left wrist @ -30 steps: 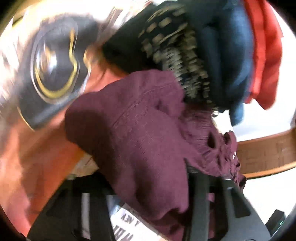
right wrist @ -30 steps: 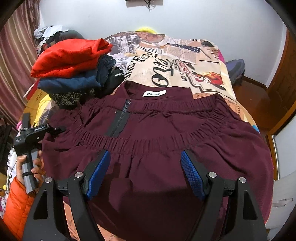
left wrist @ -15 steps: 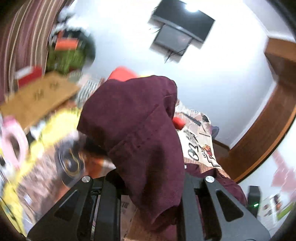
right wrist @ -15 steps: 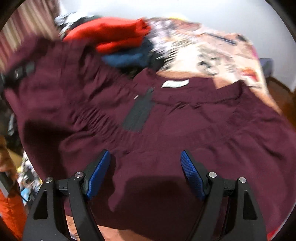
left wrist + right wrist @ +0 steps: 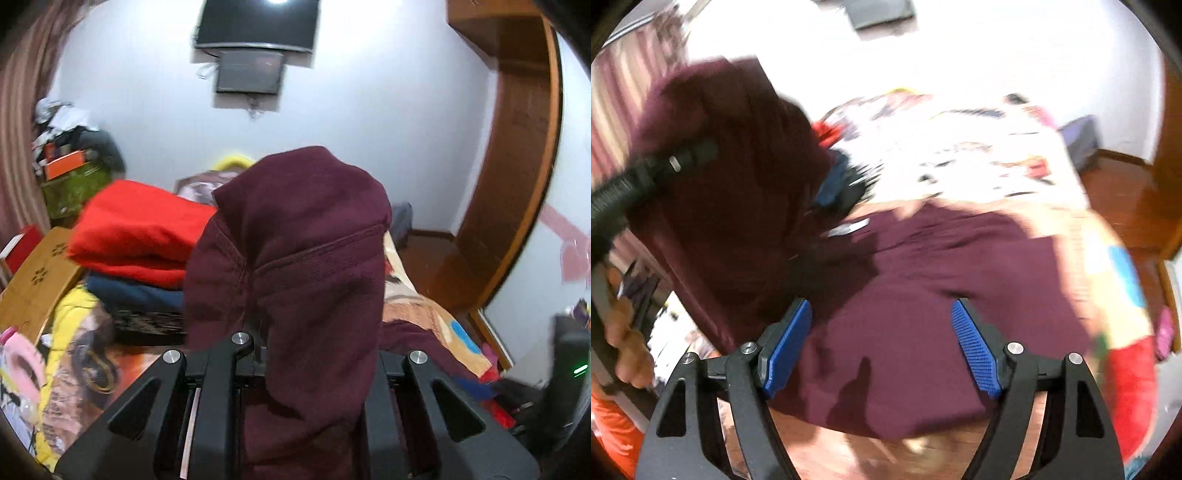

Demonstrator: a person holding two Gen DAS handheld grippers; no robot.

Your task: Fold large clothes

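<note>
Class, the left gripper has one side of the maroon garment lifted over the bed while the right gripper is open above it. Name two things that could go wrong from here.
1. The left gripper holds the maroon garment by only a bunched edge; the fabric might slip out mid-fold.
2. The stack of folded clothes sits close beside the lifted cloth, so a swing could drag or topple it.
3. The right gripper is open, pinning nothing, so the flat part may shift.

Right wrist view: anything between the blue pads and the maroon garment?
Nothing. The right gripper hangs open over the maroon garment spread on the bed; the gap is bare, though this view is blurred.
</note>
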